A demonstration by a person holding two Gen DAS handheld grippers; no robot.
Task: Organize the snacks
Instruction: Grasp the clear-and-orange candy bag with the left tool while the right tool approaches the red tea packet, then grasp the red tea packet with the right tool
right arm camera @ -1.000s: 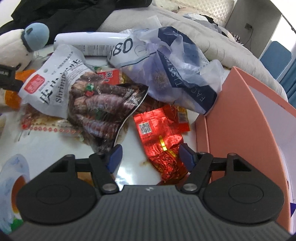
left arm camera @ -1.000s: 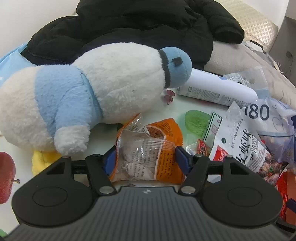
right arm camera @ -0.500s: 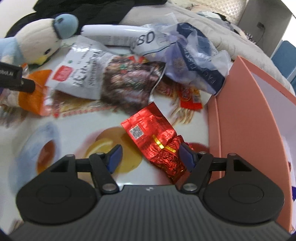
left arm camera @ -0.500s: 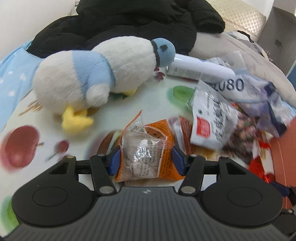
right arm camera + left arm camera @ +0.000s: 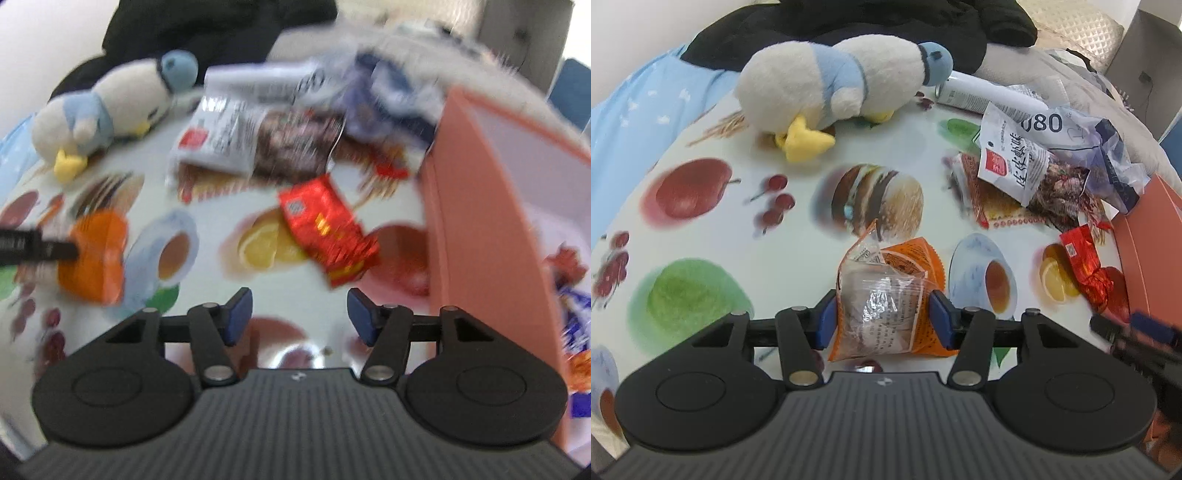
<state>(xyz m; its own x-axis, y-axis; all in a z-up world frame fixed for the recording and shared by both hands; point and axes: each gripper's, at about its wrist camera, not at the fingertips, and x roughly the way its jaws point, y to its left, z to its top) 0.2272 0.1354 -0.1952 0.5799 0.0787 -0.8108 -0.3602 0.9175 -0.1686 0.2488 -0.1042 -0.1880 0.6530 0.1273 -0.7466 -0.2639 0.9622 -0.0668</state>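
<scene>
The left gripper (image 5: pixel 882 314), jaws just narrowing, pinched the orange snack packet (image 5: pixel 886 310) over open tablecloth (image 5: pixel 701 229). The right gripper (image 5: pixel 299 314) closed partway, empty, near the red foil packet (image 5: pixel 328 229) beside the pink box's edge (image 5: pixel 476 206).

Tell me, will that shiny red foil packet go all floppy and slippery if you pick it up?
Probably floppy: the red foil packet is already creased, with one end scrunched. It looks small and thin, so likely light. The glossy foil may slip between smooth pads, though the crinkles could help. It lies flat on the fruit-print tablecloth, so it should not roll.
</scene>
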